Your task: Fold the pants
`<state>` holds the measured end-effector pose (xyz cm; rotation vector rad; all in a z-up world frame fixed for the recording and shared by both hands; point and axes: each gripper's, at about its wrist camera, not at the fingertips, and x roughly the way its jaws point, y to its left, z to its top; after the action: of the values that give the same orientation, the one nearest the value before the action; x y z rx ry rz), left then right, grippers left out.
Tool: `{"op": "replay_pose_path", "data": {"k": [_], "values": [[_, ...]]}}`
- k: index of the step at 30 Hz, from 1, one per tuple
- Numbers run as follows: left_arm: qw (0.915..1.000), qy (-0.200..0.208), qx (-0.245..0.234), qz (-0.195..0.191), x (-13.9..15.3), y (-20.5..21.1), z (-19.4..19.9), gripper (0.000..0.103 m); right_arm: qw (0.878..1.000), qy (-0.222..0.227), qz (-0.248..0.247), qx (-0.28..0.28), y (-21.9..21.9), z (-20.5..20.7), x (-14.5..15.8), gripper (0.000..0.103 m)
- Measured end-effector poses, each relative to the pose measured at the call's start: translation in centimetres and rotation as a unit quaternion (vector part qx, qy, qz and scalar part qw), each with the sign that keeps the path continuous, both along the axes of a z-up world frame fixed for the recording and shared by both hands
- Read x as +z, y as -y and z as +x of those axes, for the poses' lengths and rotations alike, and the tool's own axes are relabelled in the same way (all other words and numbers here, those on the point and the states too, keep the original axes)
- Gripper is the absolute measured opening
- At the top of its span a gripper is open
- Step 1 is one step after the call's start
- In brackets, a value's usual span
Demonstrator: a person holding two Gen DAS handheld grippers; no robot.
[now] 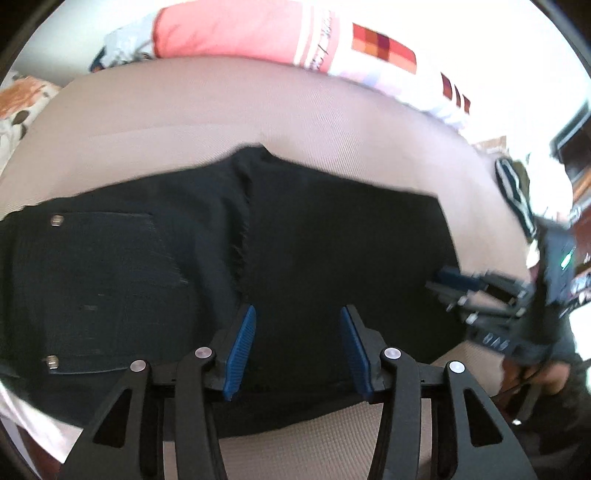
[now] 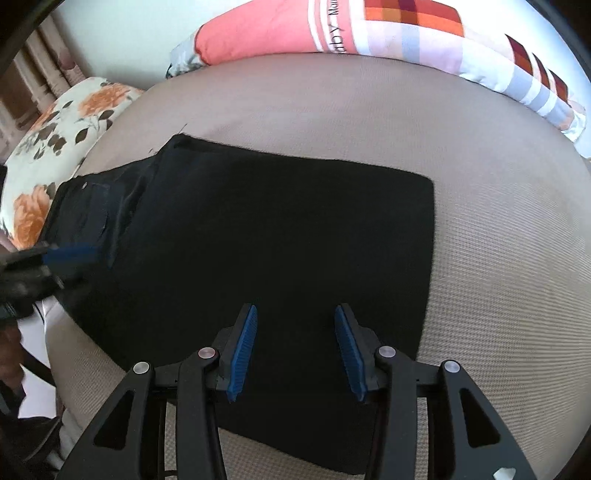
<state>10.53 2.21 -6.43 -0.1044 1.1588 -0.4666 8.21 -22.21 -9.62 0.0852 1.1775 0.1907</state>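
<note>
At the left of my right-wrist view lies a floral pillow (image 2: pixel 59 147); the black pants (image 2: pixel 258 236) fill the centre, folded flat on the beige bed (image 2: pixel 498 258). My left gripper (image 1: pixel 297 347) and right gripper (image 2: pixel 295 345) hover over the pants, both spread apart, grasping nothing. A pink striped blanket (image 2: pixel 332 29) crosses the top.

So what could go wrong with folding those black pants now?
1. Both the left gripper and the right gripper are open above the pants, so a pinch might catch only the top layer and pull the fold apart.
2. The pocket end lies near the mattress edge, so a tug could drag it off.
</note>
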Motion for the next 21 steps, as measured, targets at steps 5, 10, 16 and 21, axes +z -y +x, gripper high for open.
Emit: {"op": "replay_pose_path", "data": {"k": [5,10,16,21], "values": [[0.9988,0.012,0.044,-0.02,3.4,-4.9,0.8,0.053,0.999,-0.009,0.012,0.032,-2.6,-0.4,-0.1,0.043],[0.9943,0.037,0.1,-0.008,5.9,-11.7,1.2,0.057,0.997,-0.016,0.022,0.076,-6.2,-0.1,-0.2,0.043],[0.9853,0.037,0.166,0.014,5.0,-19.3,0.9,0.059,0.991,-0.027,0.027,0.127,-10.5,0.6,-0.3,0.043],[0.978,0.012,0.208,0.015,1.8,-24.5,1.1,0.059,0.982,-0.053,0.077,0.161,-13.2,1.5,-0.3,0.043]]}}
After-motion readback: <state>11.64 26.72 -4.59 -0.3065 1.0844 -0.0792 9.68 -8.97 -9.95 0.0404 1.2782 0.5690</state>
